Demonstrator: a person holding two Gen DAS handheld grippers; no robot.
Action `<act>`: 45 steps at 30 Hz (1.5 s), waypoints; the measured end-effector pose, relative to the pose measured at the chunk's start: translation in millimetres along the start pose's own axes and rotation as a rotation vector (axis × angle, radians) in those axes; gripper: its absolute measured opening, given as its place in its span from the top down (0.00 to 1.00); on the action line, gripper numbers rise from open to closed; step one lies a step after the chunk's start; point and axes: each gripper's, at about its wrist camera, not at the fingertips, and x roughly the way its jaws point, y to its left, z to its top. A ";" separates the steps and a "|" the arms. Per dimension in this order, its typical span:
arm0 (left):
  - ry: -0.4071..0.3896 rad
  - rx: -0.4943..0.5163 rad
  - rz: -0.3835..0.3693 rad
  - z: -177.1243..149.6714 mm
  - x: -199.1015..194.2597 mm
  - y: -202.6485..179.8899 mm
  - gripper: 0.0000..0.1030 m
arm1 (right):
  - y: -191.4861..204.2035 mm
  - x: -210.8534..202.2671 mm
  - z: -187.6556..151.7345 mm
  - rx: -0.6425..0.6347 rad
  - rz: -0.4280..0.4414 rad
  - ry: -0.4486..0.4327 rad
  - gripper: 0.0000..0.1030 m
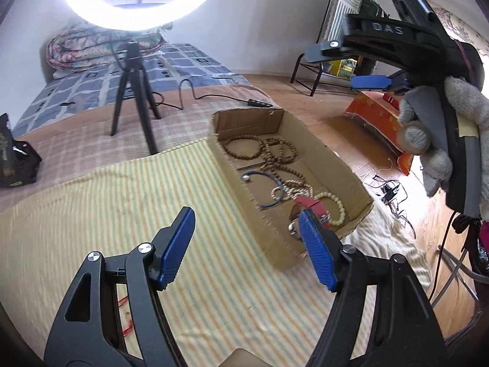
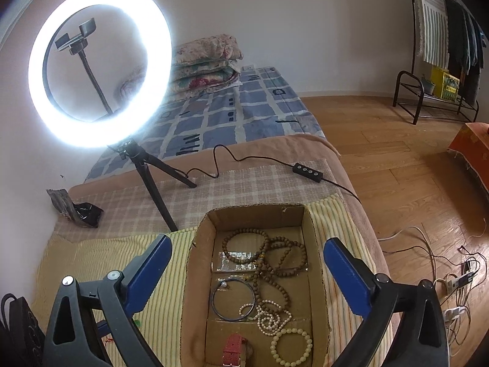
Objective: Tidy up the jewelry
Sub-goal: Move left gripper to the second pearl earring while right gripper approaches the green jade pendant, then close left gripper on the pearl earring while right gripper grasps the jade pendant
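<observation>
A shallow cardboard box (image 1: 336, 165) (image 2: 195, 275) lies on a striped yellow cloth (image 1: 107, 202) on the bed. It holds brown wooden bead strands (image 1: 275, 153) (image 2: 275, 260), a dark blue bangle (image 1: 269, 186) (image 2: 233, 299), white pearl strands (image 1: 293, 186) (image 2: 272, 318), a cream bead bracelet (image 1: 336, 208) (image 2: 292, 348) and a red-strap watch (image 1: 311, 205) (image 2: 233, 351). My left gripper (image 1: 246, 229) is open and empty over the cloth beside the box. My right gripper (image 2: 244, 250) is open and empty above the box; it also shows raised in the left wrist view (image 1: 351, 64).
A lit ring light (image 2: 97, 70) on a black tripod (image 1: 134, 91) stands on the bed behind the box, its cable and switch (image 2: 307, 172) beside it. A black bag (image 1: 15, 156) lies at the left. Wooden floor with cables (image 2: 443, 275) lies right of the bed edge.
</observation>
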 end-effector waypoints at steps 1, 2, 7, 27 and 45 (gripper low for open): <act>-0.003 0.001 0.011 -3.0 -6.6 6.5 0.30 | 2.5 -4.5 -2.5 -0.001 0.009 -0.004 0.02; -0.006 0.000 0.018 -5.4 -11.4 11.6 0.30 | 4.4 -8.5 -5.1 -0.001 0.015 -0.009 0.01; -0.019 0.012 0.073 -23.2 -37.7 42.4 0.30 | 17.1 -25.3 -20.7 -0.021 0.047 -0.025 0.00; 0.036 0.012 0.108 -115.9 -100.4 75.6 0.43 | 107.2 -29.7 -80.6 -0.155 0.244 0.056 0.03; 0.101 -0.107 0.017 -138.0 -58.5 69.4 0.73 | 182.7 92.1 -139.2 -0.161 0.312 0.433 0.35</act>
